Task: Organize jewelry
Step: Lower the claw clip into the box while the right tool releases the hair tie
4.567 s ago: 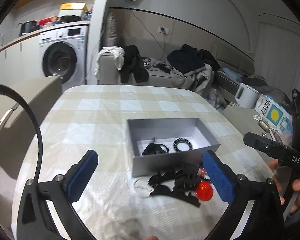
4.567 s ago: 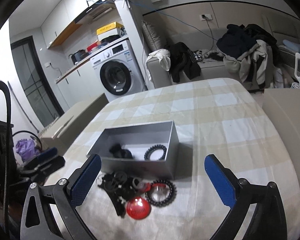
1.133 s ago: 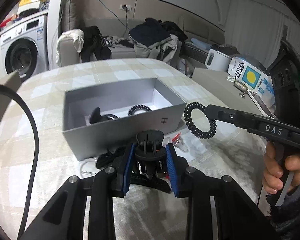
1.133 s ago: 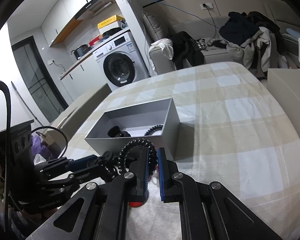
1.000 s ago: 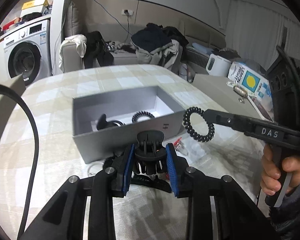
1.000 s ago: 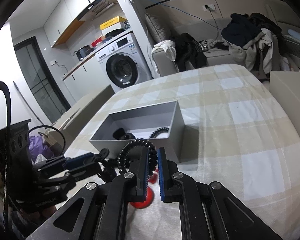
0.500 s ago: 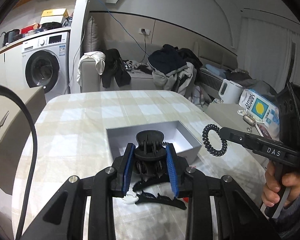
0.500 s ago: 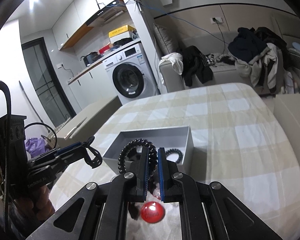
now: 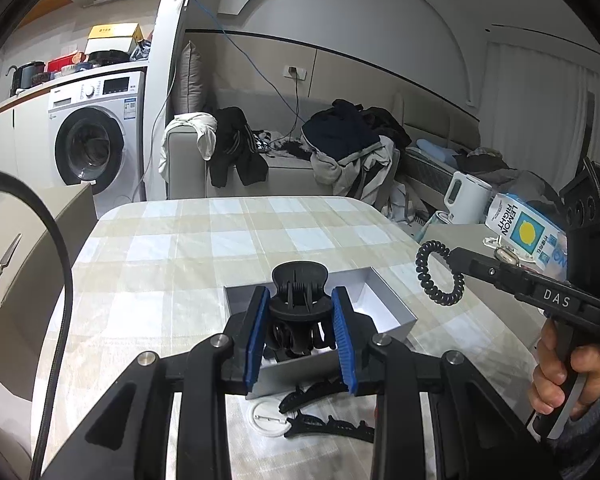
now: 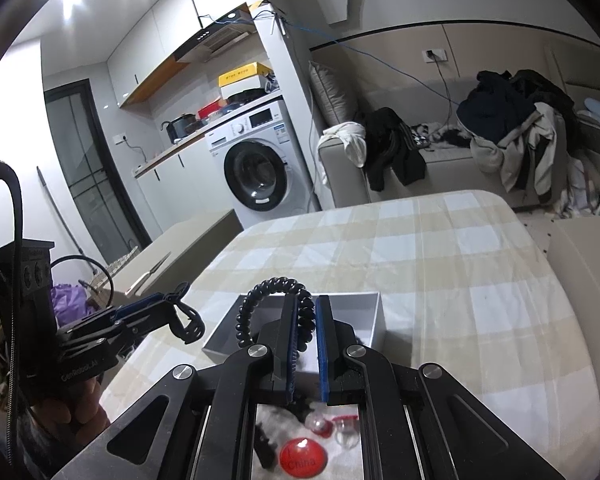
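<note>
My left gripper [image 9: 299, 322] is shut on a black claw hair clip [image 9: 298, 304] and holds it high above the grey open box [image 9: 384, 304] on the checked table. My right gripper [image 10: 307, 334] is shut on a black spiral hair tie [image 10: 260, 308], also held above the box [image 10: 364, 312]. In the left wrist view the right gripper [image 9: 450, 262] shows at right with the spiral tie [image 9: 438, 272]. In the right wrist view the left gripper [image 10: 168, 304] shows at left with the clip [image 10: 188, 320]. Black clips [image 9: 328, 424], a white disc [image 9: 266, 412] and a red badge [image 10: 302, 458] lie in front of the box.
The table [image 9: 220, 240] has a checked cloth. A beige cabinet [image 9: 20, 256] stands at its left, a side table with a kettle [image 9: 466, 198] and a lemon carton [image 9: 524, 230] at its right. A sofa with clothes [image 9: 340, 148] and a washing machine [image 9: 92, 140] are behind.
Both grippers closed on their items from the pile, then lifted. Over the last half second both rose further, and the box looks smaller and lower in both views.
</note>
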A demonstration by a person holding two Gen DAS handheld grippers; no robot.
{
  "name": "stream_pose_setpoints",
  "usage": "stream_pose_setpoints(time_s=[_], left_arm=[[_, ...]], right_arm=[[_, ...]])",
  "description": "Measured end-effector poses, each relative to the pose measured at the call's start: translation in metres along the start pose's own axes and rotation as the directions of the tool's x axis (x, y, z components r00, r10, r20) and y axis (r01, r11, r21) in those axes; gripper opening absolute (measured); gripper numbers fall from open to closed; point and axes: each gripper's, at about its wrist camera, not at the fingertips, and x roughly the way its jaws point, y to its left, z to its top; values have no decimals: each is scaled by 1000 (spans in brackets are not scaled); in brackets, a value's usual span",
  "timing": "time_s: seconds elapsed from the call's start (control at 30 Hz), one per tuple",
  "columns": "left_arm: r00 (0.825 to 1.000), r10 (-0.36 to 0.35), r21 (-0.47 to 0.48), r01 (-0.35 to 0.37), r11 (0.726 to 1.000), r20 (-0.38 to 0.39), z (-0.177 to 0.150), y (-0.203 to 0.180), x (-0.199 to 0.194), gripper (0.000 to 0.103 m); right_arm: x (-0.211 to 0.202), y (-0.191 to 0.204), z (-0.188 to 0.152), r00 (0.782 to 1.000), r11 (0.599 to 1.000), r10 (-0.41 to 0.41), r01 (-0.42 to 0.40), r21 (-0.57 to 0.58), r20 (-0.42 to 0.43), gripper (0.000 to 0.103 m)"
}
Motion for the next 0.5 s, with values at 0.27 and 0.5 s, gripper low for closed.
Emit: stream_pose_setpoints(time_s=[0.27, 0.5], left_arm=[[1000, 13, 4, -13, 1000, 10, 11, 5, 8, 25], [1000, 17, 15, -17, 1000, 20, 18, 7, 13, 25]], right_arm=[[10, -4, 11, 1000, 1000, -3, 3, 11, 3, 8], [23, -11, 16, 1000, 1000, -9, 9, 21, -14, 8]])
